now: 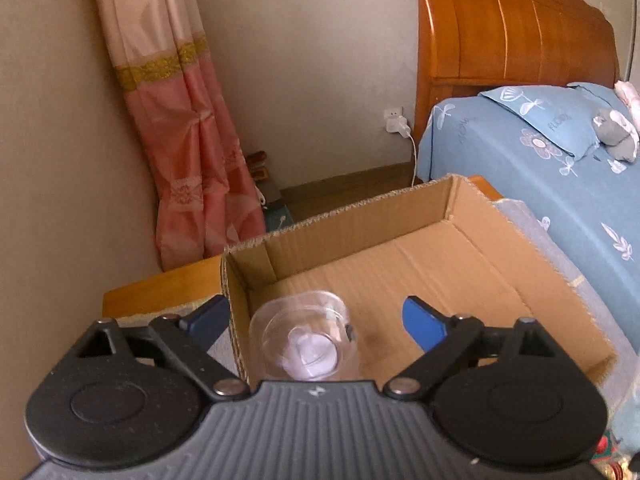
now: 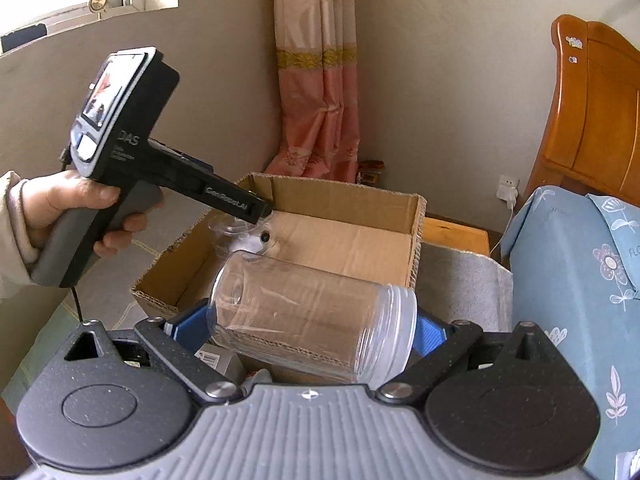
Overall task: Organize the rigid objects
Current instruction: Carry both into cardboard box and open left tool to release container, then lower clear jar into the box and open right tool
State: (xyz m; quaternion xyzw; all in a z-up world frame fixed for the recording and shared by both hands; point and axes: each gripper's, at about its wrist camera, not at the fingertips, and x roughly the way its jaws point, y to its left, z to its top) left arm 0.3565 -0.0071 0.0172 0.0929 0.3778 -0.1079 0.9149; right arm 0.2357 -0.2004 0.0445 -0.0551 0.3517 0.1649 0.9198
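In the left wrist view, an open cardboard box [image 1: 360, 208] lies below my left gripper [image 1: 314, 308]. Its blue fingers [image 1: 424, 324] stand wide apart, the left one outside the box's near wall. A small clear plastic cup [image 1: 300, 340] sits blurred between them inside the box, touching neither pad. In the right wrist view, my right gripper [image 2: 308, 318] is shut on a clear plastic jar [image 2: 320, 304] lying sideways, one pad on its base and one on its threaded mouth. Past the jar, a hand [image 2: 60, 204] holds the left tool over the box [image 2: 340, 196], above the cup [image 2: 236, 232].
A bed with a blue flowered sheet [image 1: 540, 184] and a wooden headboard [image 1: 512, 32] runs along the right. A pink curtain [image 1: 188, 140] hangs in the corner. The box rests on a grey mat [image 2: 460, 280] over a wooden table [image 1: 160, 288]. A plugged-in charger [image 1: 396, 120] is on the wall.
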